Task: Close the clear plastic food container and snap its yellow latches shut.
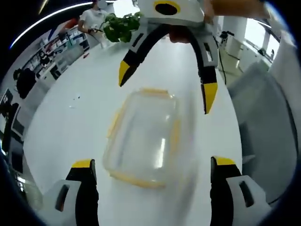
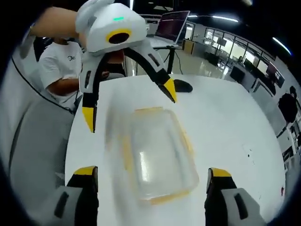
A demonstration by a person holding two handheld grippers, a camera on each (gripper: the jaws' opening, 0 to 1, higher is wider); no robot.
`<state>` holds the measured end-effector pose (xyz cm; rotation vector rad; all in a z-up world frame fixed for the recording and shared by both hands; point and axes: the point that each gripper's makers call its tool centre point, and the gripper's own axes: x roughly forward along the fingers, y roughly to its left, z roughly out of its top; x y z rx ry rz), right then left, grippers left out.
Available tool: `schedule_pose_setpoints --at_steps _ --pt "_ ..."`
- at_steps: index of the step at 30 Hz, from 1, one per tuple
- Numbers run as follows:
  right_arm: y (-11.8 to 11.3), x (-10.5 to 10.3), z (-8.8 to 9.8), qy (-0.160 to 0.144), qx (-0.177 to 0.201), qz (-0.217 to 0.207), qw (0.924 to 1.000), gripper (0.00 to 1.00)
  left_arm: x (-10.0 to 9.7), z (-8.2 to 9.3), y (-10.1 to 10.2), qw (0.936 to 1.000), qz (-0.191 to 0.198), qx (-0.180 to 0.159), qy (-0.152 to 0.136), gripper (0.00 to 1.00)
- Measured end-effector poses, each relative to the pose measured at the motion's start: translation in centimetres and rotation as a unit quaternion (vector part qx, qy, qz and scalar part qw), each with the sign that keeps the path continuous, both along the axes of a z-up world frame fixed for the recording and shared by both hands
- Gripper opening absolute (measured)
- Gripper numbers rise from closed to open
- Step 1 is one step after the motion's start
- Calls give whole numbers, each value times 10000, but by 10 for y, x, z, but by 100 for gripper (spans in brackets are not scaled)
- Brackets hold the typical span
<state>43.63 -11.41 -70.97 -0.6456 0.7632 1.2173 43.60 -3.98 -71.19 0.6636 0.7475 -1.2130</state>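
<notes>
A clear plastic food container (image 1: 143, 136) with yellow latches along its edges lies on the white table (image 1: 66, 117), its image blurred. My left gripper (image 1: 153, 165) is open, with its jaws on either side of the container's near end. Opposite it, my right gripper (image 1: 167, 84) is open above the far end. In the right gripper view the container (image 2: 157, 150) lies ahead of the open right gripper (image 2: 151, 173), and the left gripper (image 2: 129, 103) spreads open over its far end. I cannot tell whether the latches are snapped.
A potted plant (image 1: 120, 26) and a person in white (image 1: 94, 16) are at the table's far end. A grey chair (image 1: 263, 132) stands beside the table. A seated person (image 2: 59, 66), a dark small object (image 2: 181, 86) and a screen (image 2: 171, 23) lie beyond.
</notes>
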Motion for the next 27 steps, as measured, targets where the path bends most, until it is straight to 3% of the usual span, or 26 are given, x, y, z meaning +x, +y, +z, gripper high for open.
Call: schedule_pose_setpoints --at_steps 20,27 --pt "-8 -24 24 -187 745 -608 9952 94 -20 27 10 9932 717 -913 -132 99" --pt "-18 -31 36 -317 1105 -939 9889 94 -30 36 8 9898 854 -1129 -174 99"
